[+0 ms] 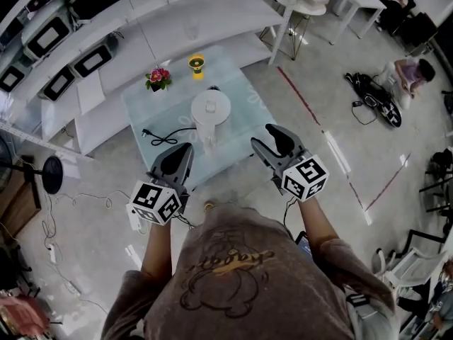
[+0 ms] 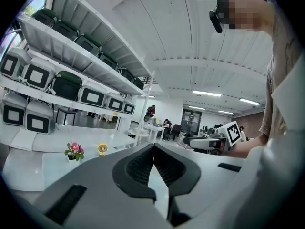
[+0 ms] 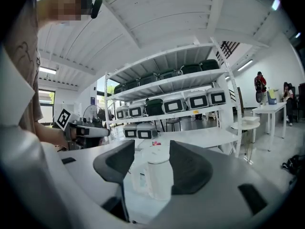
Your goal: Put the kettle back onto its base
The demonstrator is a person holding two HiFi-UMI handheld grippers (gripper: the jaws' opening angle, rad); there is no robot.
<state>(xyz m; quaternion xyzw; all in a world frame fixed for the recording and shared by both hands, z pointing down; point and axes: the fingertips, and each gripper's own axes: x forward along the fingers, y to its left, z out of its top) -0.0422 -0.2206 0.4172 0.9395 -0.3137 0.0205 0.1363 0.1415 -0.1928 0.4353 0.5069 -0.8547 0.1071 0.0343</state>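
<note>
The white kettle (image 1: 210, 110) stands upright on the glass table (image 1: 244, 94), its handle toward me. A black cord (image 1: 170, 134) runs from a loose plug to under the kettle; the base itself is hidden. My left gripper (image 1: 182, 149) hangs over the table's near left edge, shut with nothing in it; in the left gripper view its pads (image 2: 153, 149) meet at the tip. My right gripper (image 1: 271, 134) is raised at the near right edge, open and empty. In the right gripper view the kettle (image 3: 159, 175) shows beyond the spread jaws (image 3: 152, 147), well apart from them.
A small pot of pink flowers (image 1: 158, 78) and a yellow object (image 1: 197, 64) stand at the table's far side. White shelving (image 1: 106, 41) with several dark cases runs behind. A person (image 1: 407, 73) sits on the floor far right. A fan (image 1: 49, 174) stands at the left.
</note>
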